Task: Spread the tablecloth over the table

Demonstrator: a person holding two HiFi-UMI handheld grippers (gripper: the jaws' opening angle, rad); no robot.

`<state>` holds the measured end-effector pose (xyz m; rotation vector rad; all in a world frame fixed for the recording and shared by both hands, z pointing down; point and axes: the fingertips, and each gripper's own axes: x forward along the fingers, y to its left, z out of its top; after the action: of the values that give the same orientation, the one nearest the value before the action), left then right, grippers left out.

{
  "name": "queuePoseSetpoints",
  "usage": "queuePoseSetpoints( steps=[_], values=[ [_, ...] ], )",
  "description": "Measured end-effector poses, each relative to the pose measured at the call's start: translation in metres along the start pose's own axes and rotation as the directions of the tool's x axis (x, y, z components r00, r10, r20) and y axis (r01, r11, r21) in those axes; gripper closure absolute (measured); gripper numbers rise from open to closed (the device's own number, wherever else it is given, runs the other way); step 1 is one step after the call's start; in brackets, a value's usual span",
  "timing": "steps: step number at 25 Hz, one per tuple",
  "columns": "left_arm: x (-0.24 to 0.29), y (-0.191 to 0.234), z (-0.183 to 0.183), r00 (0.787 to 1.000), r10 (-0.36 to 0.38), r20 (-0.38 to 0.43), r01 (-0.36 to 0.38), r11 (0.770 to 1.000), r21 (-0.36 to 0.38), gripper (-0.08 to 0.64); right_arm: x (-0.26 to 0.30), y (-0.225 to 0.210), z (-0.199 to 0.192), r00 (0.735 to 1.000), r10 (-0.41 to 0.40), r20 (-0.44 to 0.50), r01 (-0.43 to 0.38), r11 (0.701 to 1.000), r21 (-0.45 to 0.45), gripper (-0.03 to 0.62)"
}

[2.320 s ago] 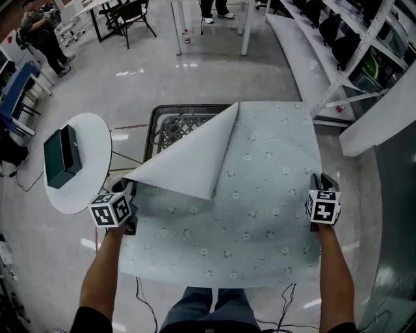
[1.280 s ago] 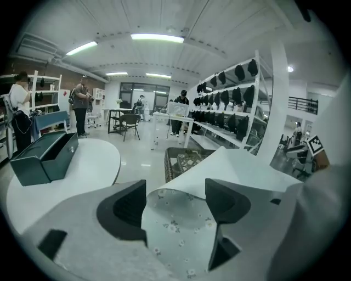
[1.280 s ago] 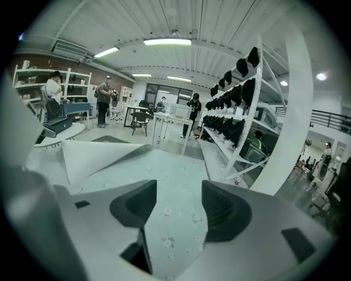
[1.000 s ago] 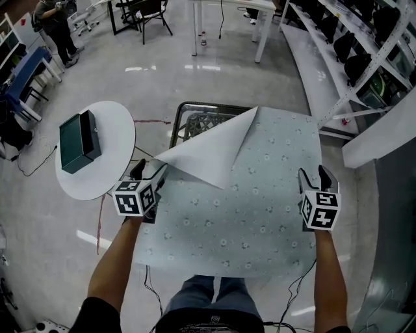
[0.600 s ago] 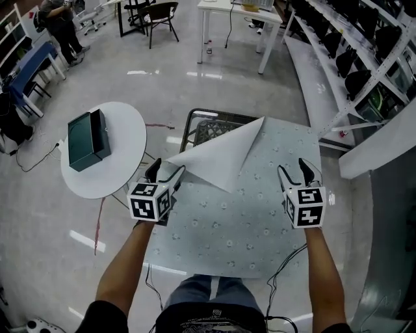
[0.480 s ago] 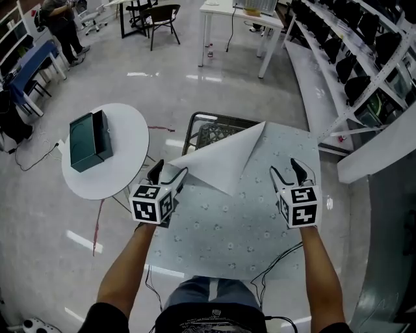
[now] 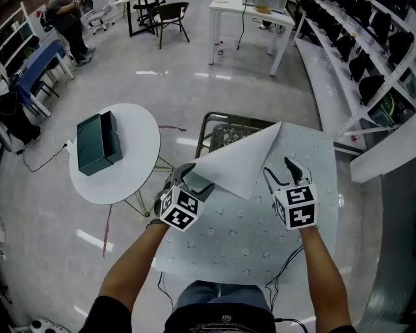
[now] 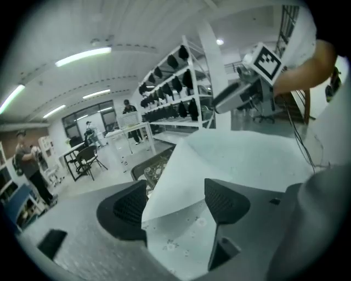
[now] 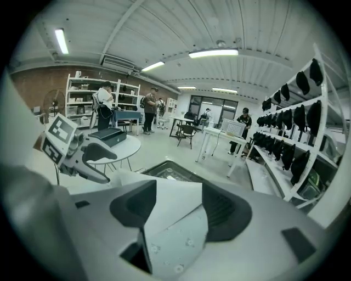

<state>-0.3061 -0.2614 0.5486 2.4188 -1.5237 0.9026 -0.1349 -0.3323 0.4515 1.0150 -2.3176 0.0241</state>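
A pale green tablecloth (image 7: 260,227) with small flowers lies over the table. Its far left corner is folded back as a white flap (image 7: 244,159), baring the table's dark mesh top (image 7: 224,133). My left gripper (image 7: 194,177) is open at the flap's left tip. In the left gripper view that tip (image 8: 181,181) lies between the parted jaws of the left gripper (image 8: 176,204). My right gripper (image 7: 281,170) is open at the flap's right edge. In the right gripper view the flap (image 9: 164,189) passes between the spread jaws of the right gripper (image 9: 174,206).
A round white side table (image 7: 133,179) with a dark green box (image 7: 97,143) stands close on the left. White shelving (image 7: 364,58) runs along the right. A white table (image 7: 250,19), a chair (image 7: 172,13) and a person (image 7: 65,19) are farther off. Cables hang at the near edge.
Both grippers have left the cloth's side edges and moved inward and forward to the folded flap. The left one has gone right to the flap's tip. The flap lies as before.
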Motion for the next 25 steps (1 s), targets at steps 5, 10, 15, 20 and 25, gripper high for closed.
queuePoseSetpoints(
  steps=[5,10,15,20,25],
  values=[
    [0.041,-0.008,-0.020,0.993,-0.046,-0.113,0.086,0.920,0.383,0.215,0.018,0.003,-0.018,1.000,0.010,-0.004,-0.010,0.999,0.036,0.330],
    [0.061,-0.021,-0.041,0.972,-0.074,-0.223,0.209,0.706,0.677,0.215,0.024,0.005,-0.042,0.999,0.013,-0.032,-0.010,0.996,0.084,0.331],
    [0.080,-0.035,-0.049,0.961,-0.077,-0.266,0.266,0.526,0.808,0.227,0.020,-0.008,-0.064,0.999,-0.012,-0.052,0.019,0.991,0.132,0.334],
    [0.088,-0.058,-0.047,0.956,-0.080,-0.283,0.293,0.321,0.901,0.278,0.009,-0.023,-0.079,0.995,-0.048,-0.090,0.060,0.989,0.136,0.354],
    [0.090,-0.060,-0.048,0.955,-0.064,-0.290,0.297,0.165,0.941,0.296,-0.004,-0.038,-0.093,0.991,-0.081,-0.102,0.098,0.981,0.168,0.357]
  ],
)
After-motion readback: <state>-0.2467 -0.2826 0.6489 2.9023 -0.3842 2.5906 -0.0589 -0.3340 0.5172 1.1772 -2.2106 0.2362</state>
